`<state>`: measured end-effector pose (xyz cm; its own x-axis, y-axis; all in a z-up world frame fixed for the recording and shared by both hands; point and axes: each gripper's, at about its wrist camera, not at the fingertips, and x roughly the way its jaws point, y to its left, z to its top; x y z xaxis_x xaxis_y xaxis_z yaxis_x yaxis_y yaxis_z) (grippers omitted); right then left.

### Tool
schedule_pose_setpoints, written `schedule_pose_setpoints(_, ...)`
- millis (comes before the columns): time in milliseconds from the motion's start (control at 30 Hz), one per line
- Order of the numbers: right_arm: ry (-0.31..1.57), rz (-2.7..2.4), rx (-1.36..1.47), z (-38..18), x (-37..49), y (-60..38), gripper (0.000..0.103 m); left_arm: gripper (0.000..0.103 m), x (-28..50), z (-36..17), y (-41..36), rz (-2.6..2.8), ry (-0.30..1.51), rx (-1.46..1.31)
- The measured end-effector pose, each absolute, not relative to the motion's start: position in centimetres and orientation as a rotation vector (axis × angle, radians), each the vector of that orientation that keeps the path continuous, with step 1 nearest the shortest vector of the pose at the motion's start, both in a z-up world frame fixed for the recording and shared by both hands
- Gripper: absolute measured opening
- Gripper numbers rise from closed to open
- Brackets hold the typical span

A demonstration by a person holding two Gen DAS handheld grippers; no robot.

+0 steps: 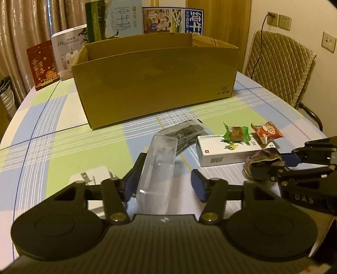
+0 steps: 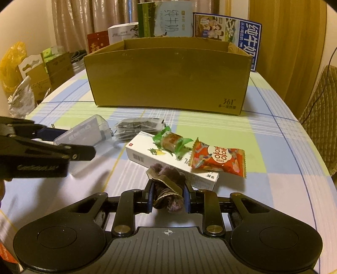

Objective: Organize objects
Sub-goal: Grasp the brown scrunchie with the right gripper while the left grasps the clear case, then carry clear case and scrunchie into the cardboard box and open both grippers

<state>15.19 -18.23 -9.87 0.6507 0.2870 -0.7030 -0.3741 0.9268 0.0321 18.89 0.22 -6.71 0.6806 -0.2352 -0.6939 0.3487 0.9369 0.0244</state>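
Note:
My left gripper stands open around a clear plastic case; the case touches the left pad and is apart from the right one. In the right wrist view the same case lies tilted between the left gripper's fingers. My right gripper is shut on a purple-brown fabric piece, just before a white carton. On the carton rest a green-wrapped candy and a red snack packet. An open cardboard box stands behind.
A clear bag of dark pieces lies by the case, and a white plug adapter sits at my left. Milk cartons and gift boxes stand behind the cardboard box. A padded chair is at the right table edge.

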Motion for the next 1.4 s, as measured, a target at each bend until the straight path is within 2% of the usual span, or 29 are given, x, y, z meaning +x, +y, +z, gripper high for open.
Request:
schedule_pose_setpoints(133, 0.782, 0.377, -0.112, -9.7, 15.2, -18.3, 0.024, 0.035, 19.7, -7.0, -0.3, -0.318, 0.774, 0.188)
schedule_pose_setpoints(167, 0.784, 0.375, -0.111, -9.7, 15.2, -18.3, 0.024, 0.027, 19.8, -7.1, -0.4, -0.314, 0.782, 0.191)
schedule_pose_setpoints(200, 0.79, 0.373, -0.108, -9.7, 15.2, -18.3, 0.024, 0.026, 19.8, -7.2, -0.4, -0.311, 0.791, 0.192)
schedule_pose_setpoints(1400, 0.751, 0.358, -0.036, -6.1, 13.3, -19.5, 0.023, 0.026, 15.1, -1.7, -0.8, -0.324, 0.757, 0.103)
